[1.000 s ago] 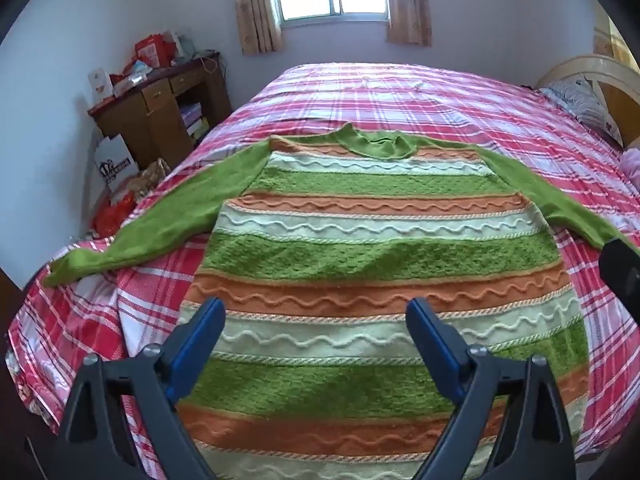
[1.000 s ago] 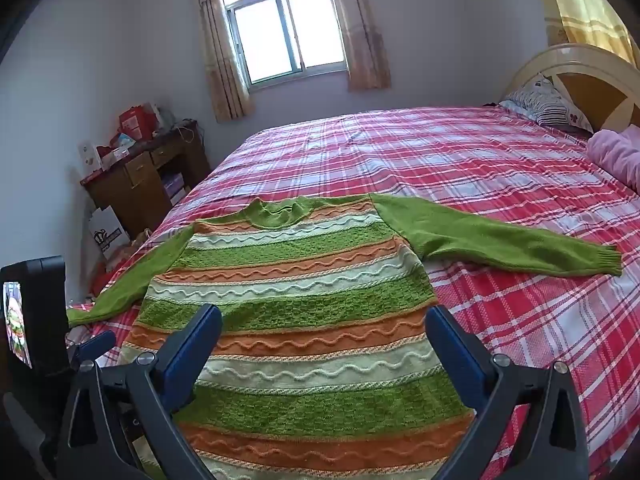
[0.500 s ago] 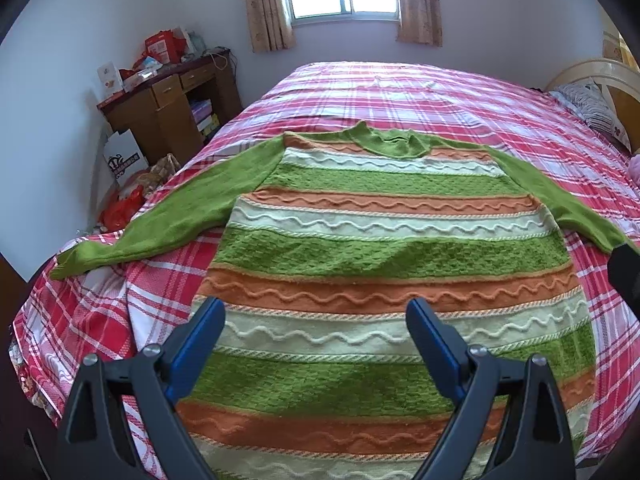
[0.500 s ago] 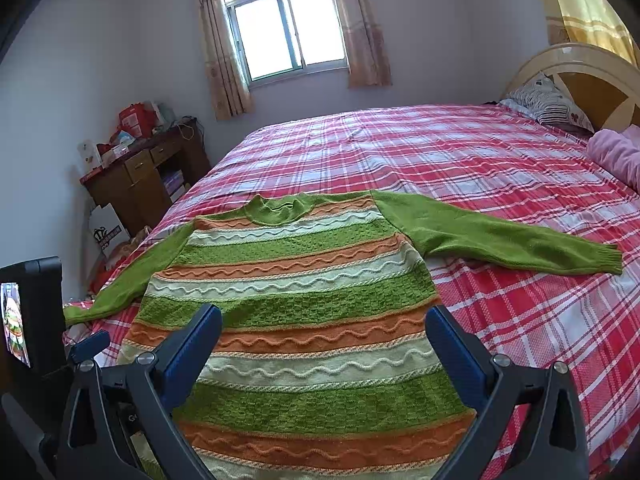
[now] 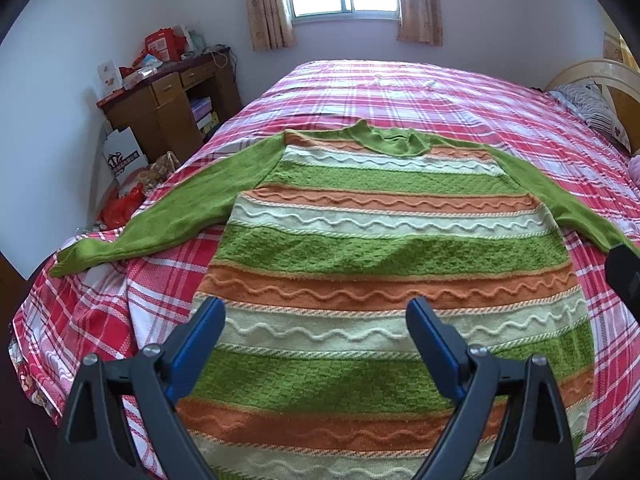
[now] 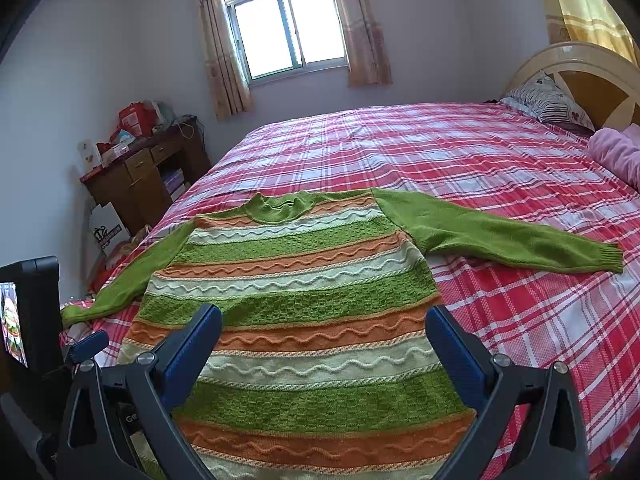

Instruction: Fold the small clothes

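Observation:
A small knit sweater (image 5: 384, 248) with green, orange and cream stripes lies flat on the bed, collar away from me, both green sleeves spread out. It also shows in the right wrist view (image 6: 304, 280). Its left sleeve (image 5: 160, 224) reaches toward the bed's left edge and its right sleeve (image 6: 500, 240) lies out to the right. My left gripper (image 5: 316, 316) is open and empty above the sweater's lower half. My right gripper (image 6: 324, 324) is open and empty above the lower half too. The left gripper's body (image 6: 36, 320) shows at the right wrist view's left edge.
The bed has a red plaid cover (image 5: 420, 92). A wooden desk (image 5: 168, 100) with clutter stands left of the bed, with bags (image 5: 124, 156) on the floor beside it. A striped pillow (image 6: 548, 100), headboard (image 6: 600, 76) and pink cloth (image 6: 616, 152) are at the right.
Both grippers stay open. The left wrist view has shifted slightly, with the sweater sitting a little further right in frame; the right view has barely changed.

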The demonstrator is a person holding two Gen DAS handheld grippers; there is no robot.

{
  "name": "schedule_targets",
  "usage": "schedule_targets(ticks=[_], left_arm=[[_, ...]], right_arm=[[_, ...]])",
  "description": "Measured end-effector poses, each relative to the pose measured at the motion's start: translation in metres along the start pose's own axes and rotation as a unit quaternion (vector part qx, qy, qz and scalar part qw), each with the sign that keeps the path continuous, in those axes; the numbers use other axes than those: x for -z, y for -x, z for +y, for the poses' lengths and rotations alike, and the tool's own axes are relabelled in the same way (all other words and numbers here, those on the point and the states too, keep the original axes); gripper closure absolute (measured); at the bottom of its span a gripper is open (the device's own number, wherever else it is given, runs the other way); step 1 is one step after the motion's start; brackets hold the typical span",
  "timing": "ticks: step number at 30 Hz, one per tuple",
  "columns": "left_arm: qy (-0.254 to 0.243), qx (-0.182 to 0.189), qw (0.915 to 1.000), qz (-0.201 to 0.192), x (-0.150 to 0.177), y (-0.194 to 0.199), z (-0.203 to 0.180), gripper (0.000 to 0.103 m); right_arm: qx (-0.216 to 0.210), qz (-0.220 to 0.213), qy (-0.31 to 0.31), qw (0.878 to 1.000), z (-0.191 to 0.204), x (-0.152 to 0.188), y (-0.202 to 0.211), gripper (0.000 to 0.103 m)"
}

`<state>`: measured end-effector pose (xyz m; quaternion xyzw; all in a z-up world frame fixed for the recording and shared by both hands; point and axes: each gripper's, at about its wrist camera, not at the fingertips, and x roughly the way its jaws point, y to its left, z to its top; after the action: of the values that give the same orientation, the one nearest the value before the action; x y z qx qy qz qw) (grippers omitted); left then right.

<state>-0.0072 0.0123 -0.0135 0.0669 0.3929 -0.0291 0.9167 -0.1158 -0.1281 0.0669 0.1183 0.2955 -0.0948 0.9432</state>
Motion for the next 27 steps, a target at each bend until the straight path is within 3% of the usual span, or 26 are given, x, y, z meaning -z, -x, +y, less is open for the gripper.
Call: schedule_targets(ticks=[27], left_arm=[[0.005,0.004,1.0,0.007,-0.0005,-0.0031,-0.0012,0.009]], right_arm=[[0.0,0.006,0.006,1.0,0.0013,0.002,-0.0036,0.001]])
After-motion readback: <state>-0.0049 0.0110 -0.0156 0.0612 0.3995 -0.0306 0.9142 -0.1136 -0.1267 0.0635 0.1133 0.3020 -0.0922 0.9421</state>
